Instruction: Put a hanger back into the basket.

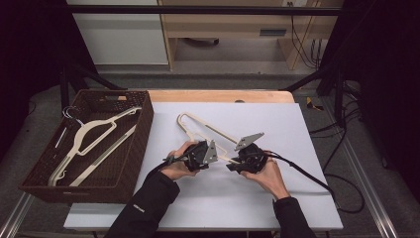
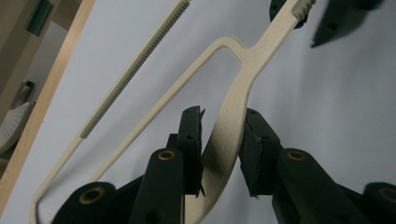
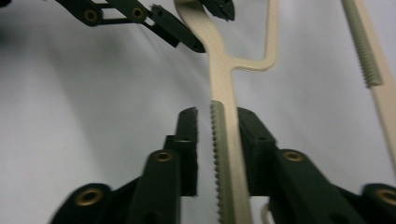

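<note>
A cream plastic hanger lies on the white table top, hook end far left. My left gripper is shut on its curved neck; in the left gripper view both pads press the cream neck at the gripper. My right gripper faces it from the right and stands open around the hanger's ribbed arm. The arm rests against the right pad, with a gap to the left pad, at the gripper. The left gripper's jaws show farther along the hanger.
A dark wicker basket stands at the table's left edge with two more cream hangers inside. The white sheet covers the table; a wooden edge runs along the back. Cables trail off to the right.
</note>
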`<action>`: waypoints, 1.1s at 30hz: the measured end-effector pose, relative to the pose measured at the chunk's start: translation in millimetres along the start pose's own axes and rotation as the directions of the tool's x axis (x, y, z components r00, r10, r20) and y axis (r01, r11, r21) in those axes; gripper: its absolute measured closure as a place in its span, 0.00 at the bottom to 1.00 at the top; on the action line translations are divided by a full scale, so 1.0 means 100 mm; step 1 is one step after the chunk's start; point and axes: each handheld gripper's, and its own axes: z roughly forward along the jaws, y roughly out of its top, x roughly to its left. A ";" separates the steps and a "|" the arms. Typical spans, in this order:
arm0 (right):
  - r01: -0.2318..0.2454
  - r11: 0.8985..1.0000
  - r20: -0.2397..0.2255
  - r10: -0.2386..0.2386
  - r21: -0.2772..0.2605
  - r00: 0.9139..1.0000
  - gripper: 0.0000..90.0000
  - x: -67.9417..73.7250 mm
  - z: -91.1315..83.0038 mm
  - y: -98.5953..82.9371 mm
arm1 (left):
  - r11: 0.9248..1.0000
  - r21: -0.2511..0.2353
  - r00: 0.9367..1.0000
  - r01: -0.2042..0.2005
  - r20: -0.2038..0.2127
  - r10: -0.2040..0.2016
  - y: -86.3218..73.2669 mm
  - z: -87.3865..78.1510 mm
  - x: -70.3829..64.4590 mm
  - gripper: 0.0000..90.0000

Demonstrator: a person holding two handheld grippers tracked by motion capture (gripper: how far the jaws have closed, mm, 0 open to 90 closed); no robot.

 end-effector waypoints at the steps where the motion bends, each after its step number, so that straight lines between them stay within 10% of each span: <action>1: 0.005 1.000 -0.003 -0.005 -0.003 1.000 0.88 -0.01 -0.01 0.00 | 1.000 -0.004 1.000 0.006 0.000 -0.006 0.00 0.00 0.00 0.79; 7: -0.004 1.000 -0.031 0.003 -0.019 1.000 0.88 0.00 -0.07 0.01 | 0.995 -0.048 0.996 0.089 0.005 -0.089 -0.01 -0.14 0.07 0.60; 16: -0.032 0.998 -0.067 0.028 -0.057 0.997 0.89 -0.06 -0.24 -0.01 | 0.964 -0.182 0.979 0.195 -0.017 -0.201 -0.04 -0.78 0.18 0.27; 33: -0.054 0.988 -0.169 0.030 -0.141 0.985 0.89 -0.09 -0.65 -0.04 | 0.975 -0.146 0.982 0.165 -0.064 -0.176 -0.38 -1.45 0.18 0.19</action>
